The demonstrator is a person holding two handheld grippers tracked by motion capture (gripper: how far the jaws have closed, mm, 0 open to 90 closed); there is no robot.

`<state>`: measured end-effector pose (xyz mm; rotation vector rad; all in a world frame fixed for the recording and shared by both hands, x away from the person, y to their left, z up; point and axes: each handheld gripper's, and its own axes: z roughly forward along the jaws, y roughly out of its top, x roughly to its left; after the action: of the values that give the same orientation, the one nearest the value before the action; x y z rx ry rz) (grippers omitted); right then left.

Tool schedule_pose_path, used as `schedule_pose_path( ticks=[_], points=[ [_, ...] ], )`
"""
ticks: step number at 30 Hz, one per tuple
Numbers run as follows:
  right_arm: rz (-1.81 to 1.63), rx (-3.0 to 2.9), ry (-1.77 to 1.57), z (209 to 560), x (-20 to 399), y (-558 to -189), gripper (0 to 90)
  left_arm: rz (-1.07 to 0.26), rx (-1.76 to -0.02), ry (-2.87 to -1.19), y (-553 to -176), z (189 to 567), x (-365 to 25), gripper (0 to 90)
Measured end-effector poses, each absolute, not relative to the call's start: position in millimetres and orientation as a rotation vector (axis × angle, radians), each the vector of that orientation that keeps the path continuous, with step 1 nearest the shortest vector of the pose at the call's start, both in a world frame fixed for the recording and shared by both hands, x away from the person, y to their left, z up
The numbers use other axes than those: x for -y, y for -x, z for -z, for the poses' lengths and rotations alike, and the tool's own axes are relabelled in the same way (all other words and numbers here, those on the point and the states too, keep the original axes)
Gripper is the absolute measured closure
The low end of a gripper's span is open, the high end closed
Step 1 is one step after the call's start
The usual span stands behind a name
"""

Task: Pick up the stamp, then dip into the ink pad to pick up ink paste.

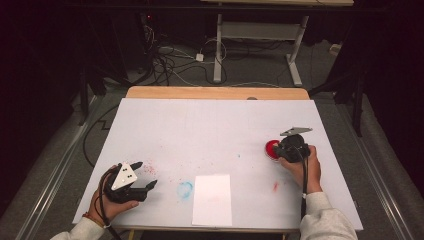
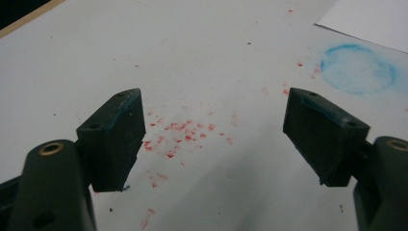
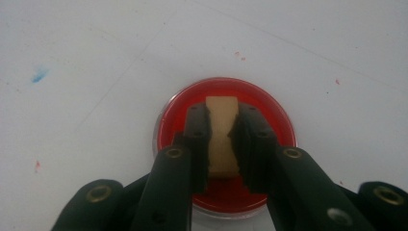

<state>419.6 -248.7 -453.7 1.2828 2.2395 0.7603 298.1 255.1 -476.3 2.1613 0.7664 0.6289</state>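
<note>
We hold the right tool [image 3: 222, 144] clamped on a small tan block, likely a wooden or sponge stamp [image 3: 222, 137], and it stands down in a shallow round clear dish of red paint [image 3: 168, 113] on the right side of the white-covered worktop [image 1: 200, 130]; in the high view the dish [image 1: 271, 148] sits just at the tip of the right tool [image 1: 285, 149]. Our left tool [image 2: 214, 130] rests near the front left corner with its jaws wide apart and nothing between them, above a scatter of red specks [image 2: 180, 134] and beside a faint blue ring print [image 2: 358, 69]. A blank white sheet of paper [image 1: 212, 199] lies at the front middle of the worktop, apparently unmarked, though a faint tint on it is too pale to judge. We judge the work to be at the loading step: the block is being wetted with red, while lifting it out, carrying it to the sheet and pressing a print is still ahead.
</note>
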Motion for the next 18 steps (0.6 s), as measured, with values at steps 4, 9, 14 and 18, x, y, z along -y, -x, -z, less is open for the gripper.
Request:
schedule_pose_path(
  ticks=[4,9,14,18],
  points=[
    [-0.758,-2.237,-1.275,453.8,248.0,-419.2,76.5,-0.63,-0.764,-2.166,-297.1,476.7,-255.1,21.8],
    [-0.747,-2.238,-1.267,453.2,247.1,-419.3,76.5,-0.625,-0.767,-2.157,-298.3,476.2,-255.5,21.9],
    [-0.763,-2.242,-1.255,452.3,248.8,-418.7,76.5,-0.629,-0.766,-2.165,-298.0,476.6,-255.1,21.8],
    [-0.784,-2.223,-1.244,451.4,249.7,-417.7,76.5,-0.637,-0.76,-2.17,-297.9,475.7,-253.5,21.8]
  ],
)
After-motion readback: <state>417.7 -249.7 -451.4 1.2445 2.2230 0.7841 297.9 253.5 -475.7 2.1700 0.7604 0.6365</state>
